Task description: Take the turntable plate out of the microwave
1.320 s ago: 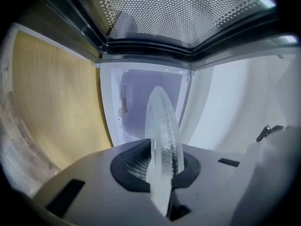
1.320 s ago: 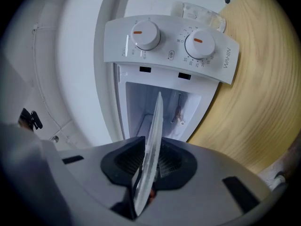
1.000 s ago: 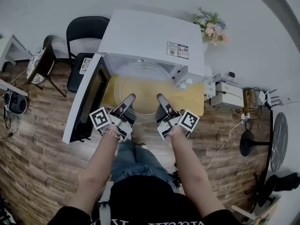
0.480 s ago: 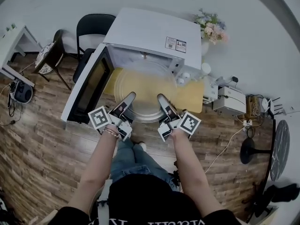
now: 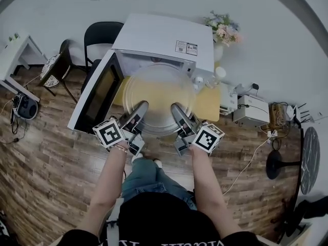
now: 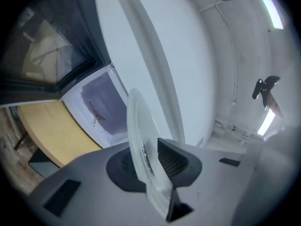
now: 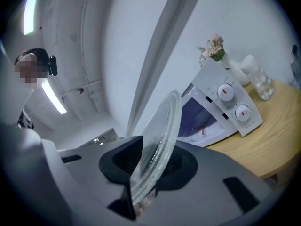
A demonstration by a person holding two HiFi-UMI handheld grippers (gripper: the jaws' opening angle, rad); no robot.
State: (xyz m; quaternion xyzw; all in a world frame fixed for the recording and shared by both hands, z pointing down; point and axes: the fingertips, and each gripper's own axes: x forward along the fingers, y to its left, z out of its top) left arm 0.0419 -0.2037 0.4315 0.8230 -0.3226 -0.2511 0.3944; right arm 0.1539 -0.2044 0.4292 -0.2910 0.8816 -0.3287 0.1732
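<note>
Glass plate (image 5: 159, 92) pinched by left gripper (image 5: 140, 107), right gripper (image 5: 177, 108), both seemingly level; jaws just widening slightly.

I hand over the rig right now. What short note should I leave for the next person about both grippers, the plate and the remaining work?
Left gripper: shut on the near rim of the round clear glass turntable plate.
Right gripper: on the same rim; its jaws have just been opening slightly, with the rim between them.
Plate: held in front of the open white microwave, over the yellow wooden table.
Done: plate is out of the cavity.
Left: set it down, probably on the table; watch the right grip.
</note>
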